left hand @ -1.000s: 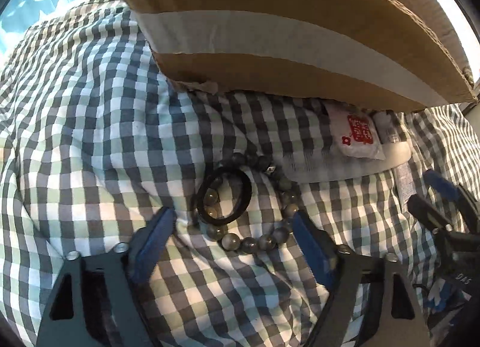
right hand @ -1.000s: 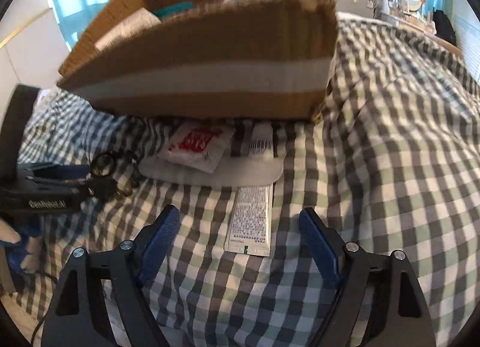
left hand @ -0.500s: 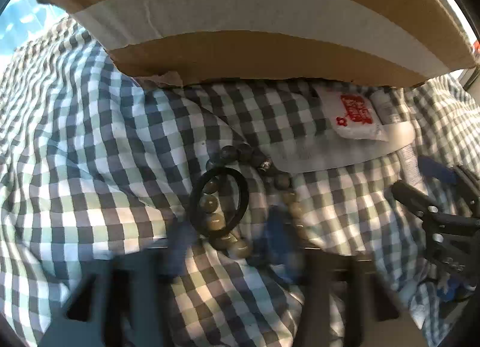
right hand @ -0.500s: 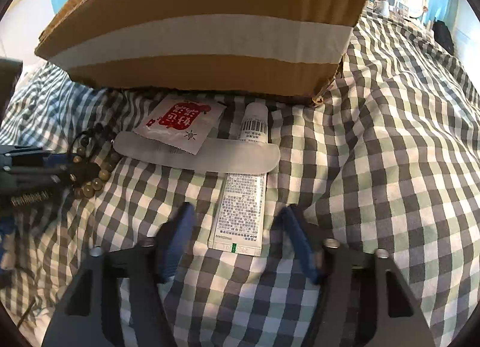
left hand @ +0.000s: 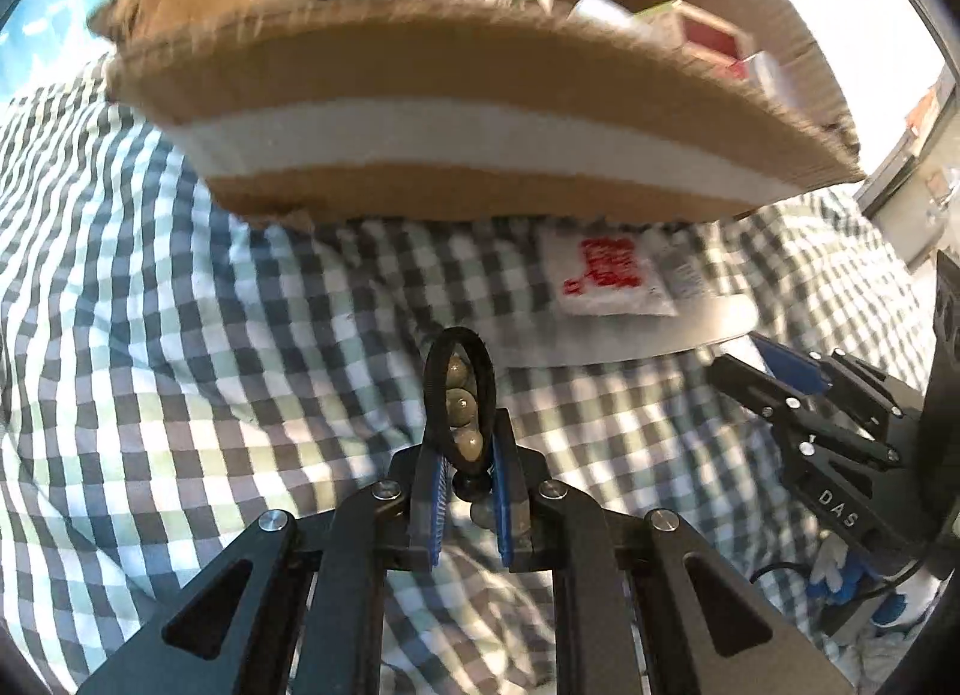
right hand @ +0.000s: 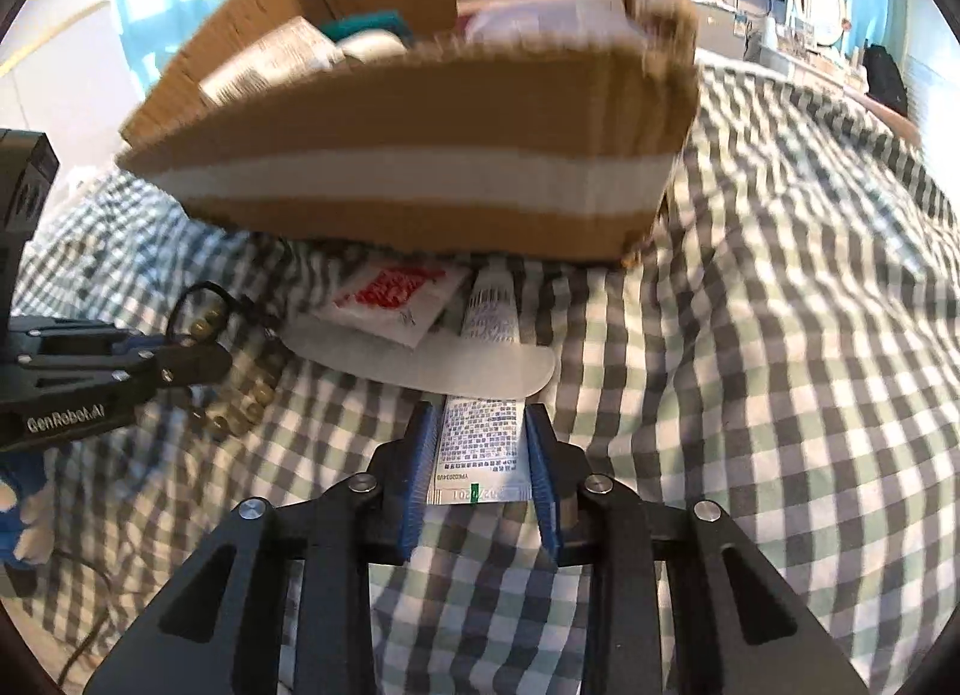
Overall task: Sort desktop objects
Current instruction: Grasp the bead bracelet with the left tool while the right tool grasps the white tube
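jaws clamping bead bracelet [left hand: 462,407], tube [right hand: 480,443], cardboard box [right hand: 420,179] holding packets

In the right wrist view, the cardboard box [right hand: 420,179] sits at twelve o'clock on the checked cloth [right hand: 780,365]. Before it lie the sachet [right hand: 390,299] and tube [right hand: 480,425], the sachet at eleven. The bead bracelet [right hand: 240,395] lies at nine.

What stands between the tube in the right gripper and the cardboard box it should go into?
A flat white insole-shaped piece lies across the tube, with a red-printed sachet beside it. Beyond them rises the cardboard box's near wall, which the right gripper must lift over.
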A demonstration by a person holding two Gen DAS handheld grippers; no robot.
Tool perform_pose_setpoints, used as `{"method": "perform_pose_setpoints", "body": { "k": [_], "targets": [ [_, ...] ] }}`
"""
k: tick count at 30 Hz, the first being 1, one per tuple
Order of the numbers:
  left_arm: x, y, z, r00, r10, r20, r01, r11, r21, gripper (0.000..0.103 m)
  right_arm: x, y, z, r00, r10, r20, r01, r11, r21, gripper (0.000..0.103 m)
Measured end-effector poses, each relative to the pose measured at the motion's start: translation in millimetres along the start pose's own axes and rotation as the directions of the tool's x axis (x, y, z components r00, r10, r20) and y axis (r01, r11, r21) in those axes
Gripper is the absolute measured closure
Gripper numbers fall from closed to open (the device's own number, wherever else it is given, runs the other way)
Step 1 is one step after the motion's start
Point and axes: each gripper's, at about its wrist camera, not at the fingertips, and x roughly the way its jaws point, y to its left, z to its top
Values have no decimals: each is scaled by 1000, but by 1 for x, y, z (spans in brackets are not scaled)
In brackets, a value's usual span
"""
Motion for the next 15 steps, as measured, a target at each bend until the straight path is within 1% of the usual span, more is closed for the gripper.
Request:
{"method": "perform_pose_setpoints", "body": {
  "k": [1, 2, 4, 5, 7, 9, 15],
  "targets": [
    [-4, -4, 0, 1000, -4, 11, 4, 1000, 9, 91, -6, 0, 1, 1000, 5, 13, -5, 1000, 0, 82],
    [-8, -7, 0, 1000, -5, 22, 4, 1000, 14, 91, -8, 0, 6, 1000, 6, 19, -6, 1000, -3, 95],
    [-14, -11, 0, 999, -7, 38, 6, 1000, 27, 91, -14, -3, 10, 999, 16, 41, -15, 1000, -9, 95],
    [-17, -9, 3, 999, -11, 48, 10, 1000, 29, 91, -11, 8, 13, 999, 11, 45, -10, 1000, -17, 95],
    [-22, -12, 4, 998, -21, 57, 20, 999, 33, 91, -12, 10, 14, 999, 8, 48, -7, 1000, -29, 95],
    [-24, 1, 13, 997, -27, 70, 24, 999, 43, 91, -12, 9, 14, 999, 9, 48, -8, 1000, -26, 95],
    [-38, 2, 13, 994, -46, 101, 40, 997, 64, 91, -17, 11, 20, 996, 30, 79, -30, 1000, -5, 95]
  ]
}}
